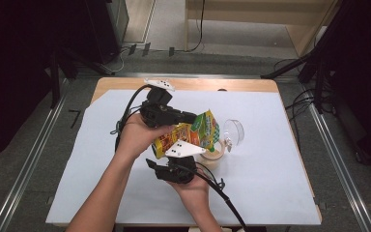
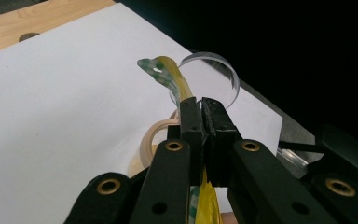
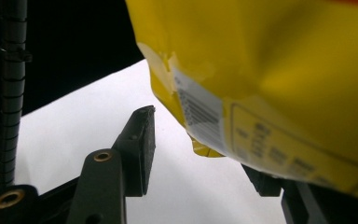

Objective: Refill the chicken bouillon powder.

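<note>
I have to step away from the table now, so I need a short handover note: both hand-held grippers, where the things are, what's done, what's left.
Left hand-held gripper: shut on the yellow pouch, pinching its edge and holding it tilted above the jar.
Right hand-held gripper: open, its jaws apart beside the pouch's lower corner, not pressing on it.
Jar stands on the white sheet, its clear lid flipped up.
Done: jar open, pouch lifted over it.
Left, probably: empty the pouch into the jar, then close the lid.

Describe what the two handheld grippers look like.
Both are black. The left gripper and right gripper each carry a white three-cornered plate with dark dots and trail a black cable. Brass-coloured pivots dot the jaw links. The forearms are bare, no sleeves.
</note>
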